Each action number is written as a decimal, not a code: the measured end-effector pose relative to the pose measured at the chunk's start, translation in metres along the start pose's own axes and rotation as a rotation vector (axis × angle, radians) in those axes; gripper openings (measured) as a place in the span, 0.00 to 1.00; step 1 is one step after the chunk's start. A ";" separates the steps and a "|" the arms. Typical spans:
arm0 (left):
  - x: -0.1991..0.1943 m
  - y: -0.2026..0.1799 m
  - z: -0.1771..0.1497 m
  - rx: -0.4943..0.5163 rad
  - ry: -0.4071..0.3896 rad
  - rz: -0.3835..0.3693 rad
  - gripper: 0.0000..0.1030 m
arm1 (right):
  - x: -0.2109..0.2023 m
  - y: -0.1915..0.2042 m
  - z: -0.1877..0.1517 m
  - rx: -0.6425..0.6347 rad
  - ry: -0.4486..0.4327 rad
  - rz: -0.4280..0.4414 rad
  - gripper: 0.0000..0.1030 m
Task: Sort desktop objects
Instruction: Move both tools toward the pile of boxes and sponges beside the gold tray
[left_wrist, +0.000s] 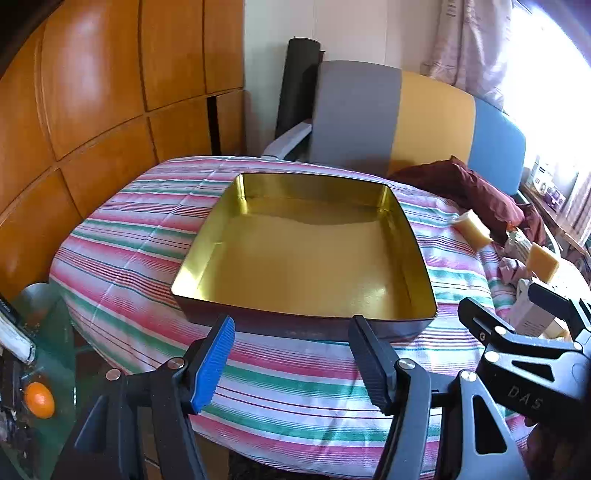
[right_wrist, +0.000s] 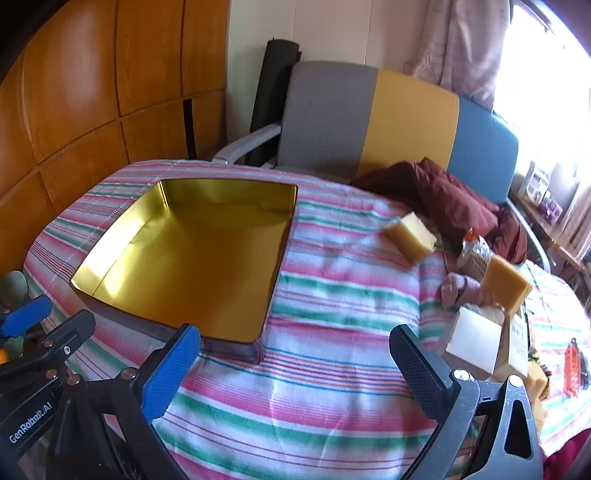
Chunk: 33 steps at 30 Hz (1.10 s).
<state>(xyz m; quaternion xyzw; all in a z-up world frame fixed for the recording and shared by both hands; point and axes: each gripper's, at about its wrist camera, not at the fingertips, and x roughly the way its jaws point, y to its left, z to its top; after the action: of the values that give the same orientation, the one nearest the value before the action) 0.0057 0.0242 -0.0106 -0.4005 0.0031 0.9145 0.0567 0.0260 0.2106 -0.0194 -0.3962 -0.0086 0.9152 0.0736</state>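
Empty tongs, tin upward-open.

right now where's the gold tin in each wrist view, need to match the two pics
Left wrist view: the gold tin fills the centre, straight ahead of the open left gripper, on the striped cloth.
Right wrist view: the gold tin sits left of centre, ahead and left of the open right gripper.
Shared landmark: the grey, yellow and blue chair back behind the table in both views.
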 end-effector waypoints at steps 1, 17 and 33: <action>0.001 -0.001 0.000 0.002 0.003 -0.009 0.63 | 0.001 -0.002 -0.001 0.007 0.009 0.002 1.00; 0.010 -0.025 0.002 0.026 0.012 -0.197 0.85 | -0.009 -0.061 -0.011 0.097 -0.008 -0.087 1.00; 0.003 -0.102 0.015 0.236 -0.047 -0.247 0.87 | -0.032 -0.135 -0.039 0.212 -0.005 -0.176 1.00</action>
<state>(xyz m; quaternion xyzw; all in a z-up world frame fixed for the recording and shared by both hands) 0.0038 0.1271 0.0020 -0.3671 0.0600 0.9029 0.2152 0.0931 0.3375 -0.0135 -0.3818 0.0531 0.9019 0.1952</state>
